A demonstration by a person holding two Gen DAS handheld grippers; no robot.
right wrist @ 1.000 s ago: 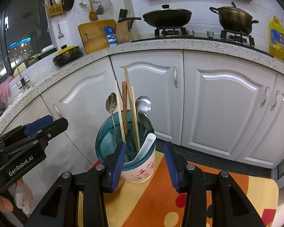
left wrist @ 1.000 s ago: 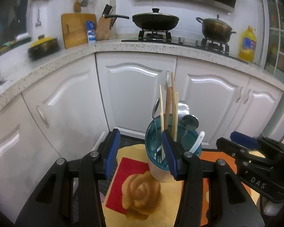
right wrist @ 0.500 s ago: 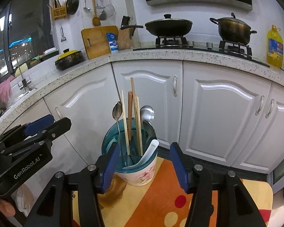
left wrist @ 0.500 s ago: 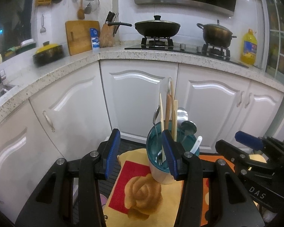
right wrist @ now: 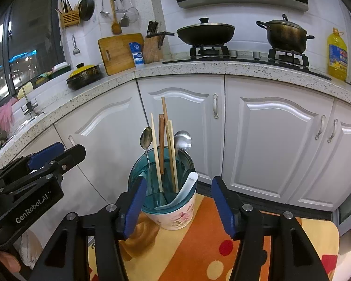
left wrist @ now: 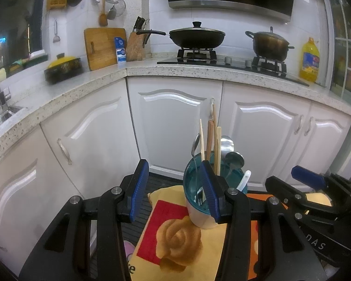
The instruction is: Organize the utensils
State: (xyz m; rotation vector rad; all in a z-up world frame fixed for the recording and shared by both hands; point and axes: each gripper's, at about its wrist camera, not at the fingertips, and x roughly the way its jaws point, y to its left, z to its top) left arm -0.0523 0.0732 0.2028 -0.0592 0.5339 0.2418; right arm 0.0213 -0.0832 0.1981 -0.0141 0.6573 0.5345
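A white flowered utensil cup with a teal inner liner (right wrist: pixel 173 213) stands on a small table with a colourful cloth. It also shows in the left wrist view (left wrist: pixel 199 213). It holds wooden chopsticks (right wrist: pixel 161 145), metal spoons (right wrist: pixel 146 138) and a white ceramic spoon (right wrist: pixel 187 187). My right gripper (right wrist: pixel 179 208) is open and empty, its jaws wide on either side of the cup, held back from it. My left gripper (left wrist: pixel 173 189) is open and empty, just left of the cup.
The cloth (right wrist: pixel 208 241) has orange, yellow and red patches. White cabinet doors (right wrist: pixel 269 140) stand close behind. The counter (left wrist: pixel 199 70) above holds a wok, a pot, an oil bottle, a knife block and a cutting board.
Both grippers have drawn back and up from the cup. The right gripper's jaws have opened wider. The cup and its utensils have stayed in place.
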